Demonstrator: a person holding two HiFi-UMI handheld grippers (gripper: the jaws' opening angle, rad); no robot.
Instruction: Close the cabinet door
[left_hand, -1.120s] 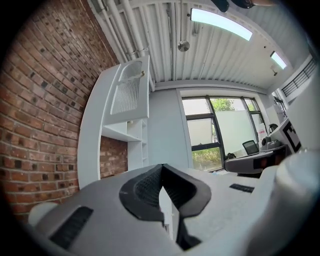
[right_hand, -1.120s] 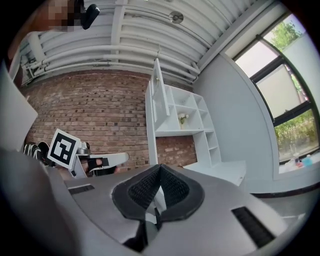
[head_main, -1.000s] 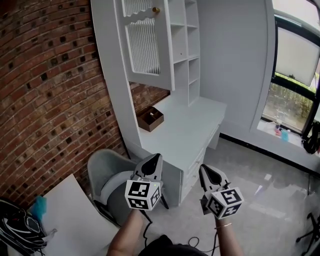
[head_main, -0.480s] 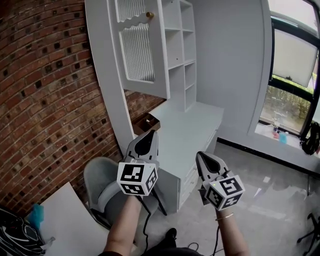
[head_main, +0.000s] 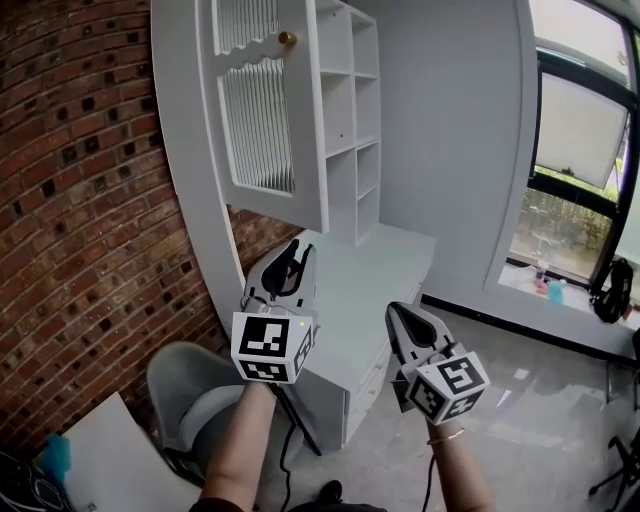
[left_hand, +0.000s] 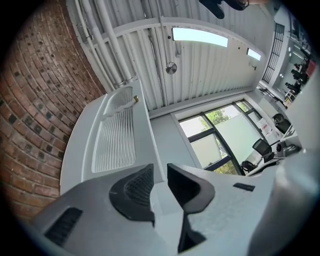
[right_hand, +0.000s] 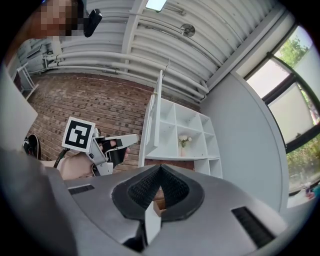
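Observation:
The white cabinet door (head_main: 265, 120) with ribbed panels and a brass knob (head_main: 287, 38) stands swung open in front of the white shelf unit (head_main: 355, 120). My left gripper (head_main: 290, 255) is raised below the door, apart from it. Its jaws are opening, with a narrow gap and nothing between them. In the left gripper view the door (left_hand: 117, 132) and knob (left_hand: 135, 99) lie above and beyond the left gripper (left_hand: 160, 172). My right gripper (head_main: 398, 318) hangs lower to the right, shut and empty. The right gripper view shows the right gripper (right_hand: 160, 170), the door edge-on (right_hand: 156, 117) and the left gripper (right_hand: 125, 142).
A white desk (head_main: 375, 275) runs under the shelves, with a grey chair (head_main: 185, 400) at its near end. A brick wall (head_main: 80, 200) is at the left. A window (head_main: 575, 190) fills the right side. A small vase of flowers (right_hand: 184, 142) sits on a shelf.
Both grippers have risen towards the cabinet door, the left one more. The left jaws have parted from shut. The door has not moved.

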